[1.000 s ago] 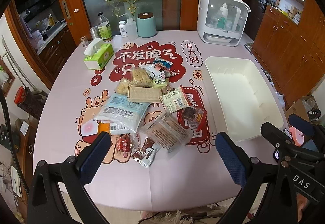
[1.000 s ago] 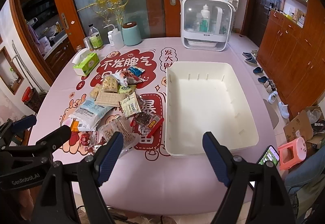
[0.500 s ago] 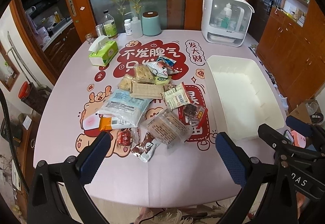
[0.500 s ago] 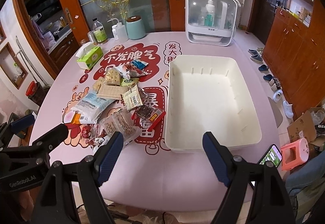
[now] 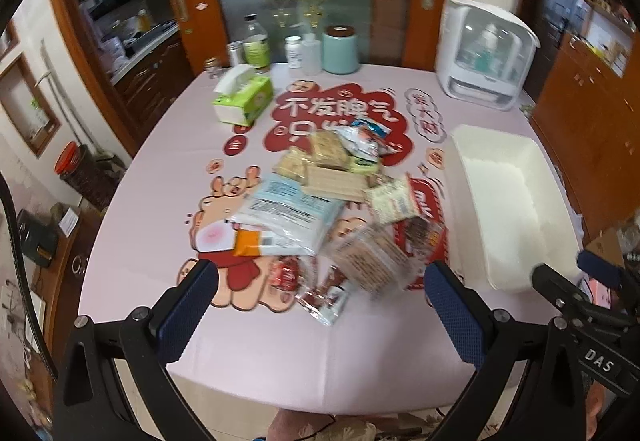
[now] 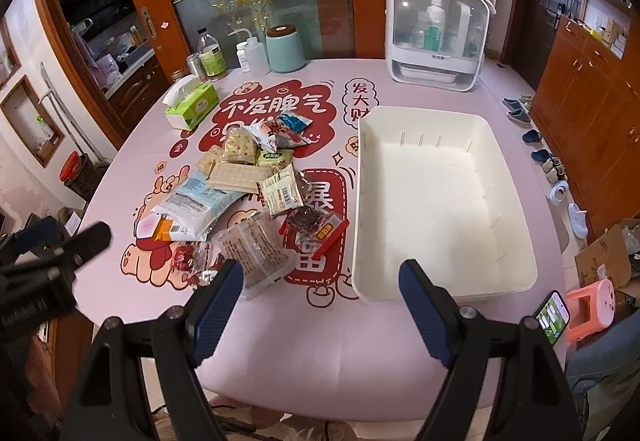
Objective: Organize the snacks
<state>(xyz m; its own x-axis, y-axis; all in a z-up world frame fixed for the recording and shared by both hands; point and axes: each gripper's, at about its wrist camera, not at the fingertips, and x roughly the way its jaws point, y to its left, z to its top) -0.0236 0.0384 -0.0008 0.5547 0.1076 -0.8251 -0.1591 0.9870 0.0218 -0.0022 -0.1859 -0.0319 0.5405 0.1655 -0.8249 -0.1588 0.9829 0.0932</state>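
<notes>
A pile of snack packets (image 5: 328,201) lies mid-table on the pink cloth; it also shows in the right wrist view (image 6: 248,197). It includes a pale blue bag (image 6: 196,201), wafer biscuits (image 6: 238,175) and a clear pack of brown cakes (image 6: 256,249). An empty white bin (image 6: 496,269) stands to the right of the pile, also in the left wrist view (image 5: 472,209). My left gripper (image 5: 316,313) is open and empty over the table's near edge, short of the pile. My right gripper (image 6: 320,305) is open and empty, near the bin's front left corner.
A green tissue box (image 6: 192,107), bottles (image 6: 210,57), a teal canister (image 6: 285,49) and a white cabinet appliance (image 6: 434,37) stand along the far side of the table. A phone (image 6: 554,317) and pink stool (image 6: 592,305) are off the table at right.
Both grippers have moved forward and a little closer to the table; the snacks and bin look larger. The left view is now blurred from motion. Nothing was taken hold of.
</notes>
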